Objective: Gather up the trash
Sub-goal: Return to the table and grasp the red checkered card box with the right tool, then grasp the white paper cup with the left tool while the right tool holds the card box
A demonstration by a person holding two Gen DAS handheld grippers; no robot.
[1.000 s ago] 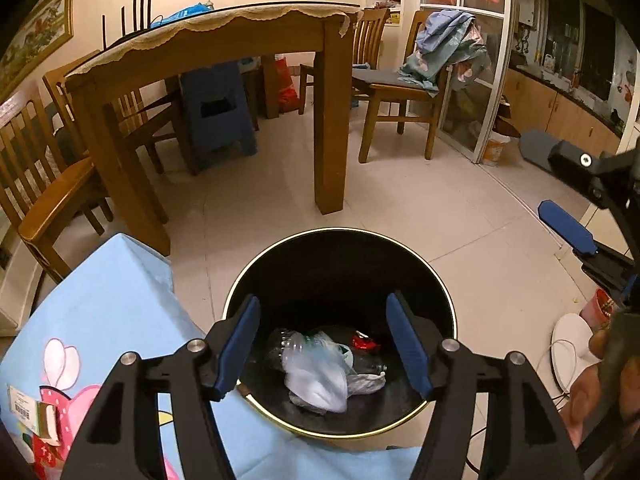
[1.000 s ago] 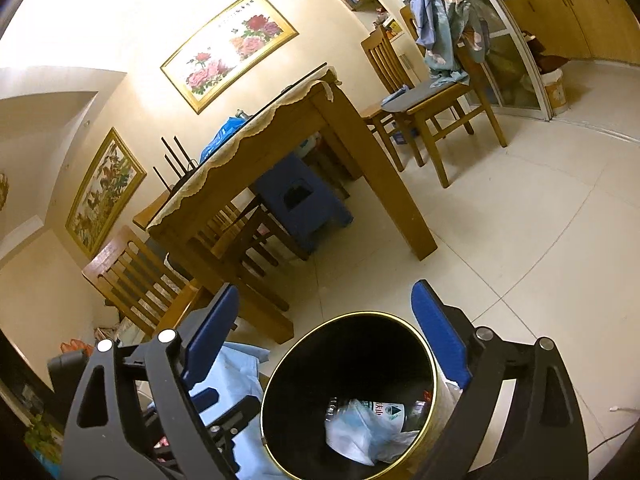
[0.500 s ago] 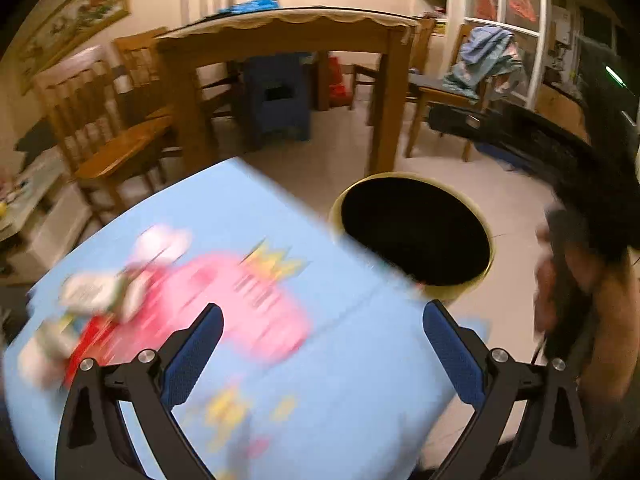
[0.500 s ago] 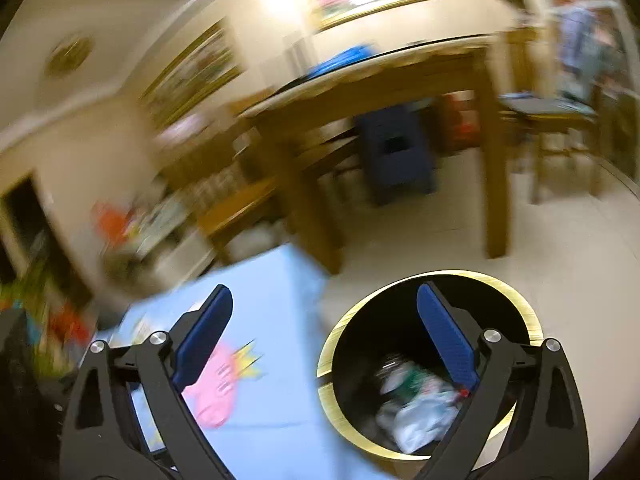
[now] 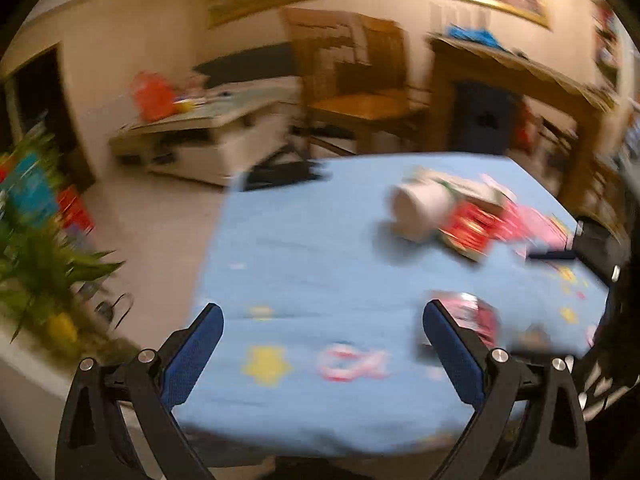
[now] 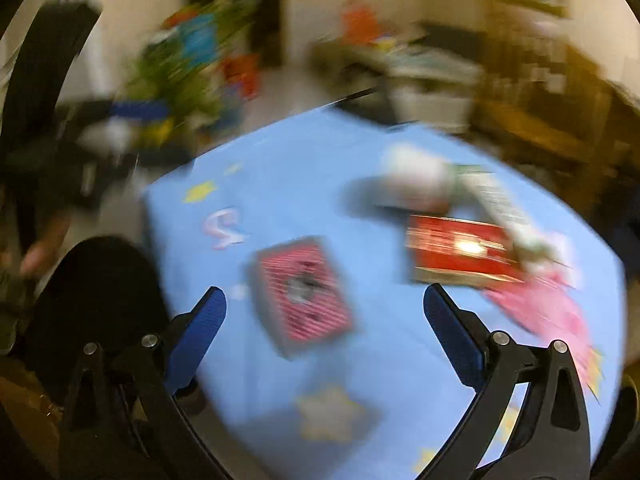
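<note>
From my remote seat both views were smeared. On the blue cloth point(image 6: 304, 168) three bits of trash lay well apart from the edge nearest me. Leftmost, in the right view, was the striped pack point(image 6: 302, 290), flat, lying ahead of the right claw point(image 6: 324, 312), roughly between its pads but beyond them, untouched. I judged it light, thin card that would crush, best pinched across its short sides. Further right lay the white cup point(image 6: 416, 178) on its side, probably soft-walled and prone to roll, so I would take it across the body. Touching it sat the red box point(image 6: 460, 250), stiffer, its glossy face likely slippery. The right claw's jaws had just been opening and stood wide, empty. The left claw point(image 5: 322, 338) was likewise spread wide with nothing between, the pack point(image 5: 472, 316) just behind its right pad.
</note>
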